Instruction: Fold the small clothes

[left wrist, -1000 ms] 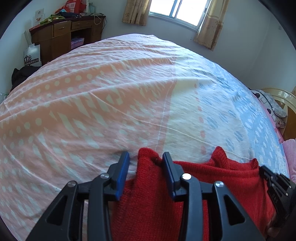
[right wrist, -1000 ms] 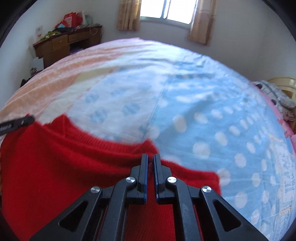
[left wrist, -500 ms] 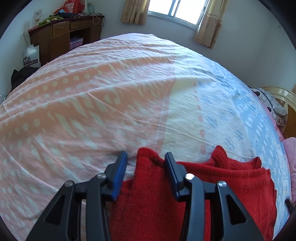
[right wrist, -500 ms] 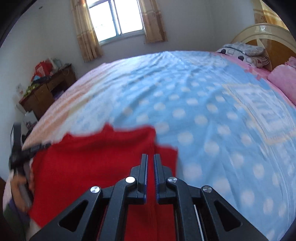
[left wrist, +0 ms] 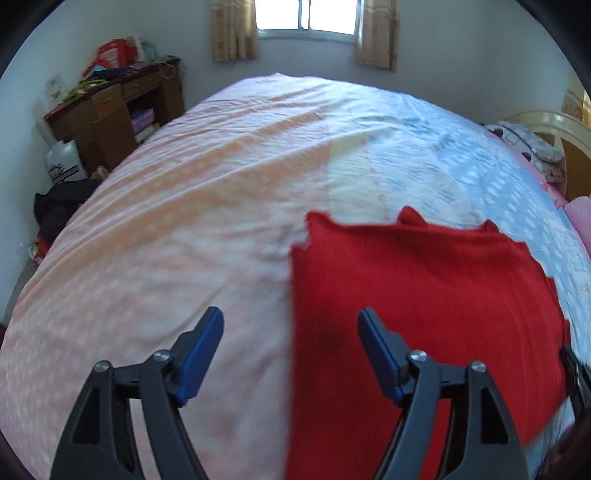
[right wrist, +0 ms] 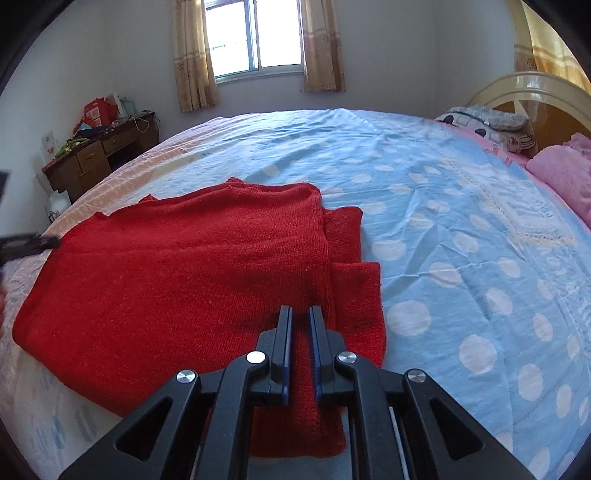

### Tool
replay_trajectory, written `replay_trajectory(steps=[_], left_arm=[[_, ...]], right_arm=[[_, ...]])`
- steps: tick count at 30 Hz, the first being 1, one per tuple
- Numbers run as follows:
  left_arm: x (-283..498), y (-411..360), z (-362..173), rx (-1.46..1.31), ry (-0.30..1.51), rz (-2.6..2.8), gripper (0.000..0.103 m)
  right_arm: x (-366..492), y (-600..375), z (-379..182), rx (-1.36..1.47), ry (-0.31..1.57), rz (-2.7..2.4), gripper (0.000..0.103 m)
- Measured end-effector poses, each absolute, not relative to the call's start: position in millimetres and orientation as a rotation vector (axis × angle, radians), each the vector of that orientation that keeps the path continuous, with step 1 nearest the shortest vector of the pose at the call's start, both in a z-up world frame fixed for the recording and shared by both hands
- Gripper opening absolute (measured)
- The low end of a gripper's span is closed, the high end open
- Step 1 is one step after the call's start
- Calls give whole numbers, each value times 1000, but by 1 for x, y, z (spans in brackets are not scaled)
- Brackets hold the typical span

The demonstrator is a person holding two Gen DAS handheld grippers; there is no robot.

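Sweater (right wrist: pixel 177 266), red knit, lies folded flat on the bed (right wrist: pixel 461 221), across the seam where the pink half of the cover meets the blue dotted half. In the right wrist view its folded body spreads left of the right gripper (right wrist: pixel 300 347), with two narrower layers, probably sleeve or cuff ends, stepping out at its right edge onto the blue cover. The right fingers (right wrist: pixel 284 332) stand almost pressed together, a narrow gap between them showing red knit; whether they pinch the near edge of the cloth or only sit above it cannot be told for sure, though the fabric appears to run up between them.

In the left wrist view the left gripper (left wrist: pixel 290 332) has its jaws opening, the blue fingers (left wrist: pixel 203 343) spread wide and nothing between them but air; the left edge of the sweater (left wrist: pixel 424 314) runs beneath the gap, so one finger is over pink cover and the other over red knit. The far edge lies forward of both grippers, toward the window (left wrist: pixel 306 16).

Key relation: the long axis seems to run side to side between the two grippers. The right gripper is nearer the stepped ends, and the left is clear of the cloth, so any next fold likely starts from the right.
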State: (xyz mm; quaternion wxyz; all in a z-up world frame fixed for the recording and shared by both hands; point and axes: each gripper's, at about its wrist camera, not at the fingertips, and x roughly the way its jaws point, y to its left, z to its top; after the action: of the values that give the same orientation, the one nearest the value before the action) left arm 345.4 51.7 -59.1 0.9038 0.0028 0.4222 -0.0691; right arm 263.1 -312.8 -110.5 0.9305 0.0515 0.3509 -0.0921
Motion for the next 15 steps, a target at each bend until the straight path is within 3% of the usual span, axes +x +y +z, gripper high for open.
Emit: replay_trajectory(steps=[2,7,15], left_arm=[[310,76,-61,-66,850,-118,89],[249,111,-78,-273,850,-62,89],[208,80,-97,-511,832,-140,87]], right_arm=[[262,-316,-111,124,706,-178,8],[258,-322,-110,164,695,-158,8],[256,-323,-111,177,687,-150,9]])
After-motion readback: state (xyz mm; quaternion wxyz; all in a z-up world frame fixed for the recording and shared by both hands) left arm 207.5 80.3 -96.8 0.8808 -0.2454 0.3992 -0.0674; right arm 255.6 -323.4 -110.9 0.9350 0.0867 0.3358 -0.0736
